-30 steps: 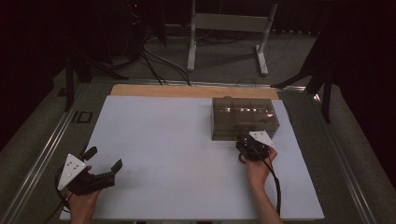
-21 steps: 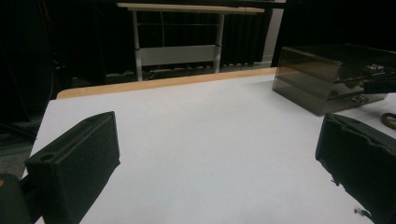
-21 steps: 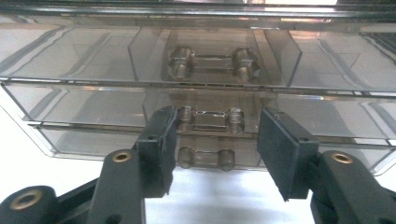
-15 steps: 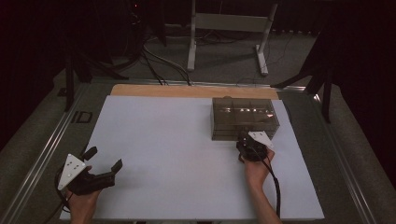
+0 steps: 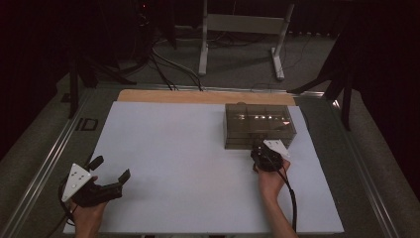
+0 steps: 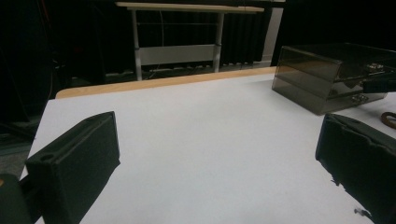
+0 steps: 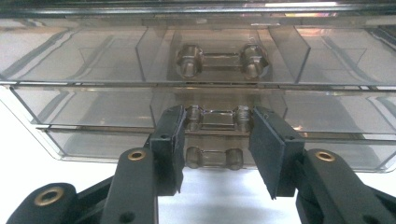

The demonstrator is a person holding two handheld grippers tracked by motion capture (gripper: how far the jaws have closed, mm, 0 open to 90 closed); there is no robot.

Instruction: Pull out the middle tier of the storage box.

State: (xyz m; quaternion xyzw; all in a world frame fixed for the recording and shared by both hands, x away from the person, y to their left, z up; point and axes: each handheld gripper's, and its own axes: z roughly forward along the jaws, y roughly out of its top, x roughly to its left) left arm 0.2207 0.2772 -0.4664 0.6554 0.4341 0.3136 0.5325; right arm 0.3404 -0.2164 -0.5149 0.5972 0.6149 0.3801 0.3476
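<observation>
Across the white table top [image 5: 188, 163] lies a wide bare stretch, with a wooden strip [image 5: 198, 96] along the far edge and a metal rail [image 5: 44, 163] down the left side. Most of the open room sits between the two hands; the smoky clear drawer box [image 5: 260, 126] stands at the far right, near the right border of the white sheet.

At the near left corner, the left gripper [image 5: 110, 173] rests low over the sheet in the person's left hand [image 5: 86, 210], pointing forward and to the right, its jaws spread wide with nothing between them.

From the near edge, the right hand [image 5: 270, 181] reaches straight ahead, holding the right gripper [image 7: 215, 140] level against the front of the box. Its jaws have just been closing and now stand narrow on either side of the lower drawer's handle [image 7: 217, 119]; the pads look just beside the handle's round end posts, though I cannot tell for sure whether they touch.

The box is tinted see-through plastic with stacked shallow drawers; the upper drawer's handle [image 7: 219, 60] matches the lower one, and both drawers appear pushed in.
</observation>
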